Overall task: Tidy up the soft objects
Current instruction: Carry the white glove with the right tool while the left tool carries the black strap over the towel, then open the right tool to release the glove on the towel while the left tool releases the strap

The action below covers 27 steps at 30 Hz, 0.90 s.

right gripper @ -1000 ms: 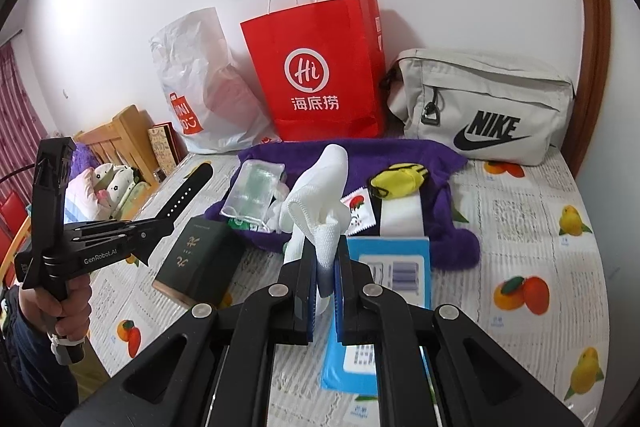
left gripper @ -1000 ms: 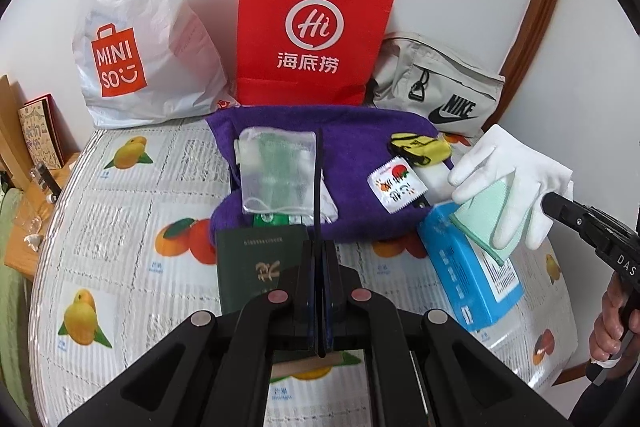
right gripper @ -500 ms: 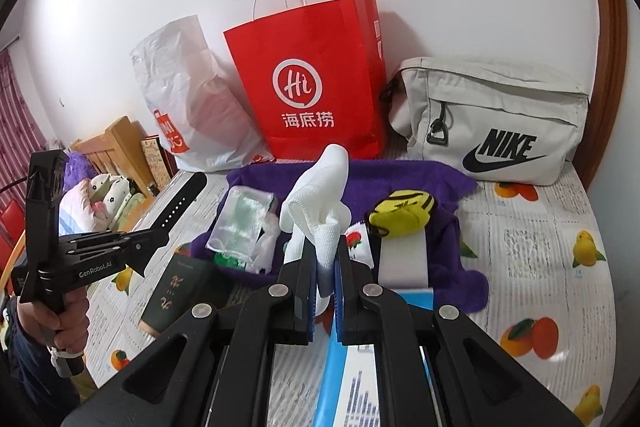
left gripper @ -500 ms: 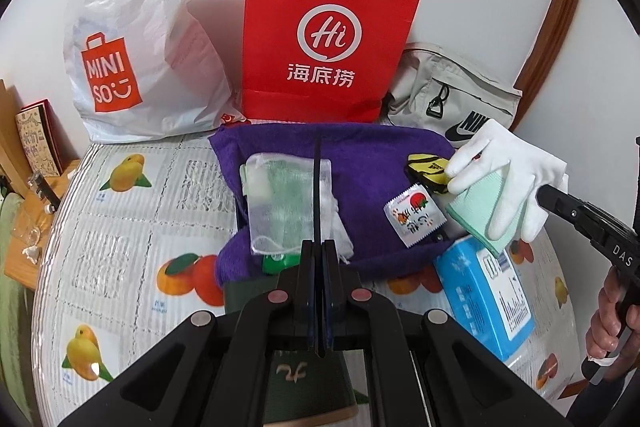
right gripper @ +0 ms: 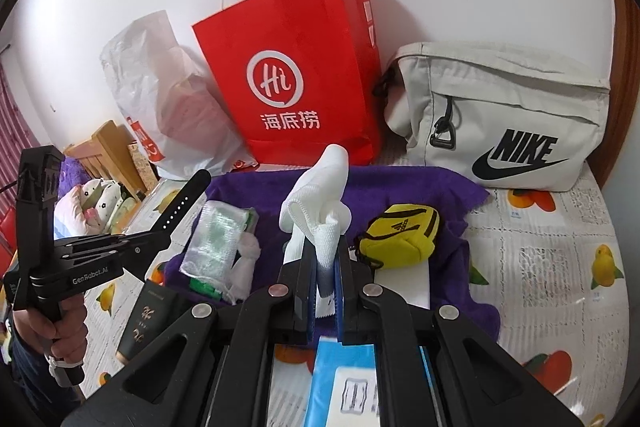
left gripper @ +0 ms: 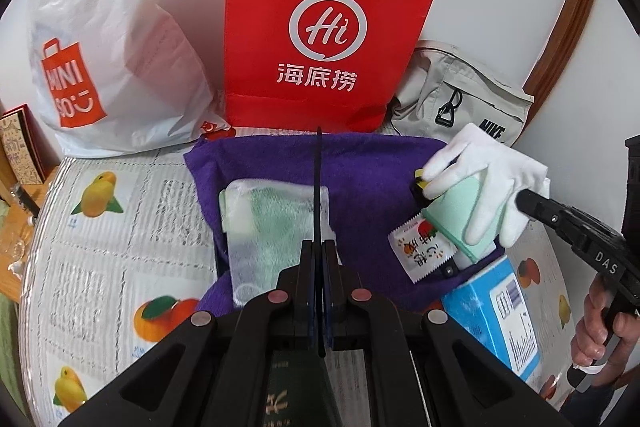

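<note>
Jaws of the right gripper (right gripper: 325,279) are clamped on the white glove (right gripper: 320,195), held above the purple towel (right gripper: 420,183). Left gripper (left gripper: 320,255) jaws are together, empty. Judged light and limp, the glove is best gripped at its cuff. Nearby lies a yellow pouch (right gripper: 400,235).

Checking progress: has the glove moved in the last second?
Yes. In the left wrist view the glove has shifted left over the towel, now covering most of the yellow pouch.
</note>
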Available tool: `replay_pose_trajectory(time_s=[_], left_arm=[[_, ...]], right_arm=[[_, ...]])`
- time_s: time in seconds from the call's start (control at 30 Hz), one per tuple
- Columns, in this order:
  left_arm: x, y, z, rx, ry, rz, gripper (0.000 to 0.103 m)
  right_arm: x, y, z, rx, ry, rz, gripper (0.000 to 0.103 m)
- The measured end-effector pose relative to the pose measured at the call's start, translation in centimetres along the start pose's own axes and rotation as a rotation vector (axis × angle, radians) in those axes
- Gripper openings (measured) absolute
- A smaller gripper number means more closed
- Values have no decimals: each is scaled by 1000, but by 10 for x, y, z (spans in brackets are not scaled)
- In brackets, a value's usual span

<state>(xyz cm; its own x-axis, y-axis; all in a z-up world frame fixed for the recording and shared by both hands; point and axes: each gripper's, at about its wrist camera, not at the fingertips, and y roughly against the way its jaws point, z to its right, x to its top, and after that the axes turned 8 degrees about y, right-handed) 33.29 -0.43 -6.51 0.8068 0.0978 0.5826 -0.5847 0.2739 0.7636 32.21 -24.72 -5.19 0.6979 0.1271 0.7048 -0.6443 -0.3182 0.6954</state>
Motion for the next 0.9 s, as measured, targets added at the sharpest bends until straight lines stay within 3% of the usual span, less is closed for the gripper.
replay_pose_trajectory(time_s=[0.9], left_arm=[[16, -64, 5, -71, 40, -89, 4]], right_arm=[[3, -81, 22, 20, -43, -141, 8]])
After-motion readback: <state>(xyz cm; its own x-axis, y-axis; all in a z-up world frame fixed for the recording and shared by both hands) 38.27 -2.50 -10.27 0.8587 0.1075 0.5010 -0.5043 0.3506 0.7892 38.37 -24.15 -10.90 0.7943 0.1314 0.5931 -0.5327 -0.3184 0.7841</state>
